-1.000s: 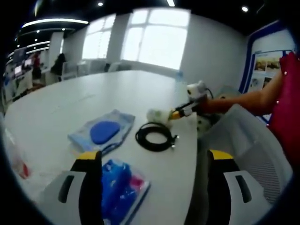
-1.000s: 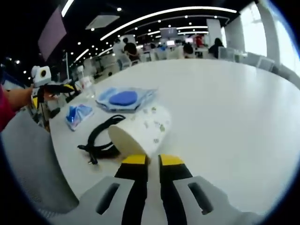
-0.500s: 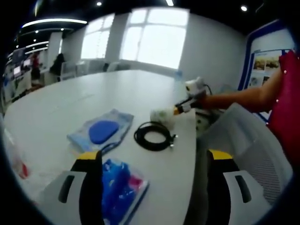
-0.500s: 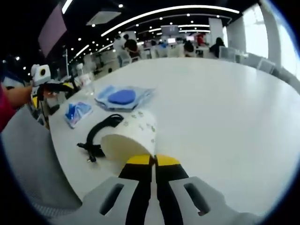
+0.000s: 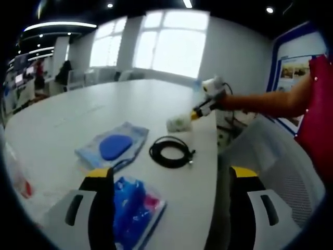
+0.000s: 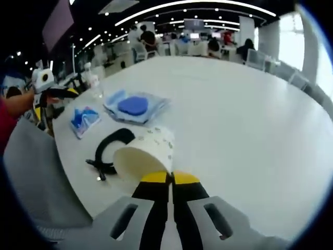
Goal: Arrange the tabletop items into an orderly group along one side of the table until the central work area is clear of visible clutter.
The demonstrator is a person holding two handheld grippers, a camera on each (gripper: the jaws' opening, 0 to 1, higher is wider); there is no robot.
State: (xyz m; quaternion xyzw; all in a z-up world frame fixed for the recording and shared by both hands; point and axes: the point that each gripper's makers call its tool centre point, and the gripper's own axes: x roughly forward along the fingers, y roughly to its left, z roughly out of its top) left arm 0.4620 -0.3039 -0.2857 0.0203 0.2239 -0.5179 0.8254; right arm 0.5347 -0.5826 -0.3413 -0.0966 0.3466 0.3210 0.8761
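Your right gripper [image 6: 169, 179] has its jaws pinched tight on the rim of the white patterned paper cup [image 6: 144, 154], cup at 11 o'clock; your left gripper [image 5: 169, 177] gapes wide, holding nothing; coiled black cable [image 5: 170, 151] at its 12 o'clock.

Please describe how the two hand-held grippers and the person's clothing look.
Each hand-held gripper, left and right, has black jaws with yellow tips on grey bodies with oval slots. A white box with a round lens sits on top. The person wears a red short-sleeved top.

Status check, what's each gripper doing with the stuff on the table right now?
Right gripper shut on paper cup, lifted off table. Left gripper open, empty, above blue packet. Black cable coil and blue pouch on table.
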